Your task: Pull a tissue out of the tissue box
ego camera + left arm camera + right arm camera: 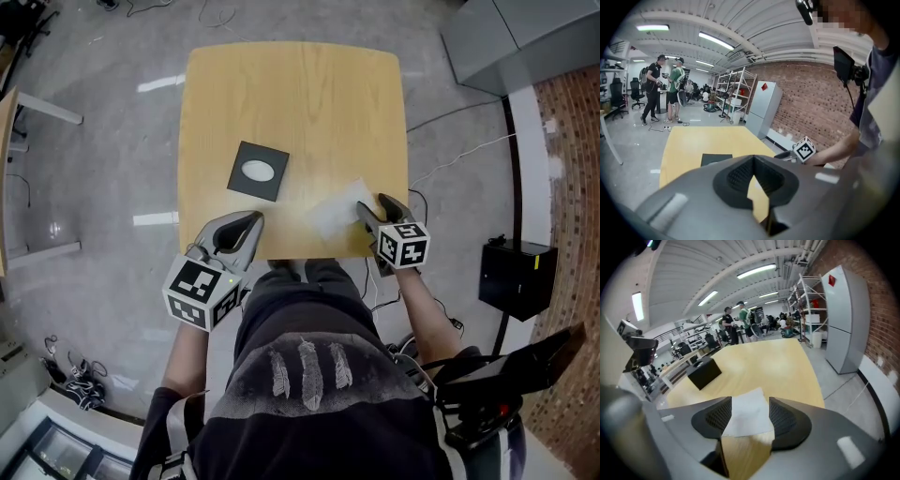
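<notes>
White tissue [749,417], a blur in the head view, lies crisp between the right gripper's [750,404] released jaws; left gripper's [753,163] jaws clenched, empty.

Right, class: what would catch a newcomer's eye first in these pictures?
A white tissue lies on the wooden table by its near edge, at the right, between the open jaws of the right gripper. A black tissue box with an oval opening sits mid-table, apart from both.

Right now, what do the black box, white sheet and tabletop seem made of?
Tissue box: matte black, likely cardboard; dull, flat faces. Tissue: thin soft paper; wood shows faintly through it. Table: pale wood or wood-look laminate; faint grain, soft sheen.
</notes>
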Demonstrator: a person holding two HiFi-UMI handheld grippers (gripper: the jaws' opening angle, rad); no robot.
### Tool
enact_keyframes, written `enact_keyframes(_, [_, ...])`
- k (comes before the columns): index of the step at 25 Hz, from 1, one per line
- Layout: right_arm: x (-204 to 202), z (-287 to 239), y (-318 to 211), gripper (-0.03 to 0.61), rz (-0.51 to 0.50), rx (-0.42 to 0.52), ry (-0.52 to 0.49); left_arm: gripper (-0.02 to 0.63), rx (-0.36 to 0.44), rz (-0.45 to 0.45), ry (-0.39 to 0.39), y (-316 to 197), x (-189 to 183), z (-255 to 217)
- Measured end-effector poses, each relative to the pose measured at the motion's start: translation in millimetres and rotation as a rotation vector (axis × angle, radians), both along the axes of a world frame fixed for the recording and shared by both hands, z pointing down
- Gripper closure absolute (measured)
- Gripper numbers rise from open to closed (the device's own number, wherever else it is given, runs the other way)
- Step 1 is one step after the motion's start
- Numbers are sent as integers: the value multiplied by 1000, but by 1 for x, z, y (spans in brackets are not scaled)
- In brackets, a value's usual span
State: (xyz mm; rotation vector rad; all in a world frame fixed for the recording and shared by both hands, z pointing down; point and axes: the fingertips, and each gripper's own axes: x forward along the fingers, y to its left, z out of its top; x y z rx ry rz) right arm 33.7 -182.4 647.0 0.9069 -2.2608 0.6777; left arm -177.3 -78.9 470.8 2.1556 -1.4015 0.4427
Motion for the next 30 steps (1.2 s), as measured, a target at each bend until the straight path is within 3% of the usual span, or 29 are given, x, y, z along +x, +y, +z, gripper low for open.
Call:
enact_keyframes(1, [-13, -5, 10, 351, -68, 1, -5, 612, -2, -2, 0, 0, 0, 1])
enact_keyframes(4, [-53, -10, 45, 545, -254, -16, -8, 612, 2, 0, 1, 1, 3, 0])
enact_keyframes(5, [-61, -7, 53, 574, -290, -25, 15, 612, 5, 1, 1, 1, 4, -1])
enact_keyframes(9, [-72, 17, 70, 578, -347, -59, 143, 612, 10, -8, -3, 6, 4, -4])
enact_keyframes(14, [-77, 38, 76, 578, -381, -93, 211, 612, 5, -27, -4, 13, -3, -4])
enact_keyframes(18, [-80, 28, 67, 573, -322, -63, 120, 612, 7, -32, -8, 20, -8, -2])
enact_keyframes(22, [-81, -8, 57, 472, -230, 10, -1, 612, 17, -18, 0, 27, -15, -4])
enact_keyframes(28, [-92, -70, 46, 488, -76, 63, -126, 612, 72, 36, 34, 26, -27, -16])
enact_keyframes(30, [-76, -81, 40, 563, -38, 86, -108, 612, 78, 46, 36, 26, -9, -13])
